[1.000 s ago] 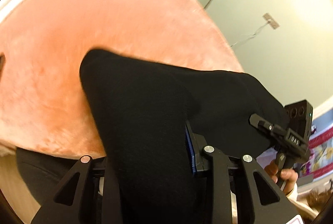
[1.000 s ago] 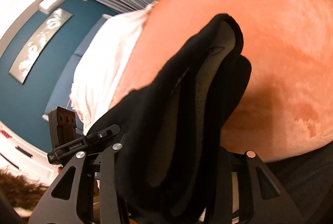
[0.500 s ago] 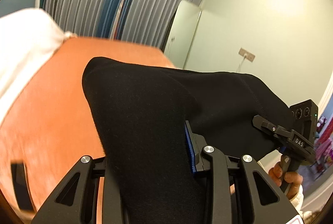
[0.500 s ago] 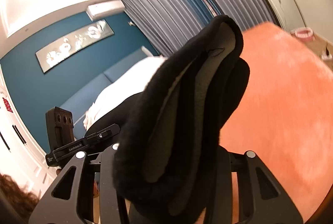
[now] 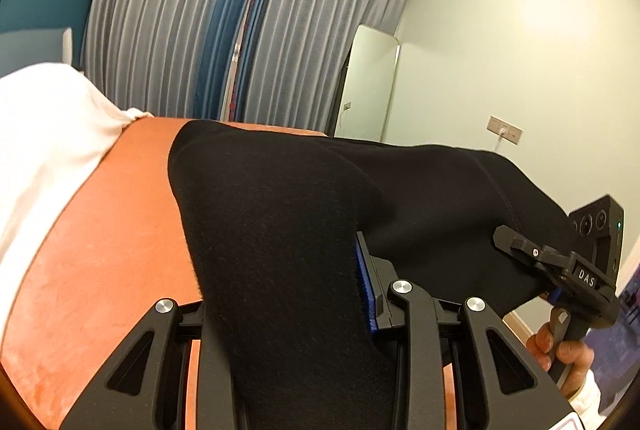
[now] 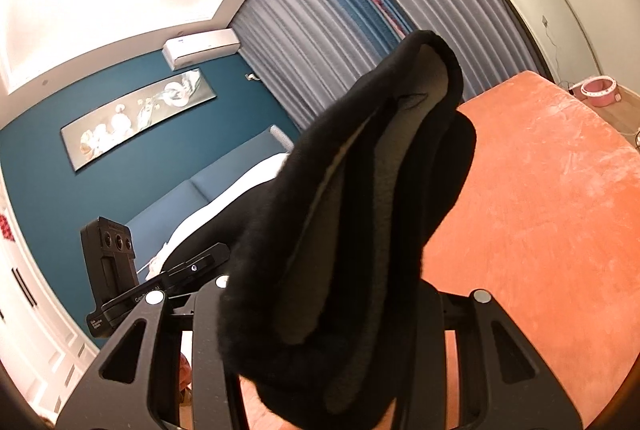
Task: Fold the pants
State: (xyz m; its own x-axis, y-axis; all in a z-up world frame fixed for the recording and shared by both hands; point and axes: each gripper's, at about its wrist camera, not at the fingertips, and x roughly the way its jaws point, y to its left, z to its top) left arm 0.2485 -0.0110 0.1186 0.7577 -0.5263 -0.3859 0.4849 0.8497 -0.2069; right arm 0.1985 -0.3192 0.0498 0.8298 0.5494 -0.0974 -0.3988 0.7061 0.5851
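Note:
The black pants (image 5: pixel 304 214) are lifted off the orange bed cover (image 5: pixel 120 238) and stretched between both grippers. My left gripper (image 5: pixel 288 310) is shut on one edge of the pants, which drape over and hide its fingers. The right gripper (image 5: pixel 560 266) shows in the left wrist view at the far right, shut on the other end. In the right wrist view the pants (image 6: pixel 360 222) bunch up between the jaws of my right gripper (image 6: pixel 332 330), grey fleece lining showing. The left gripper (image 6: pixel 160 290) appears there at lower left.
The orange bed cover (image 6: pixel 540 210) spreads below. White bedding (image 5: pixel 44 134) lies at the bed's head. Grey and blue curtains (image 5: pixel 224 22), a standing mirror (image 5: pixel 368 82) and a pale wall are behind. A pink object (image 6: pixel 598 90) sits on the floor past the bed.
Both grippers have risen and tilted up with the pants. The views now show curtains, walls and ceiling instead of mostly bed cover. Both grips on the pants are unchanged.

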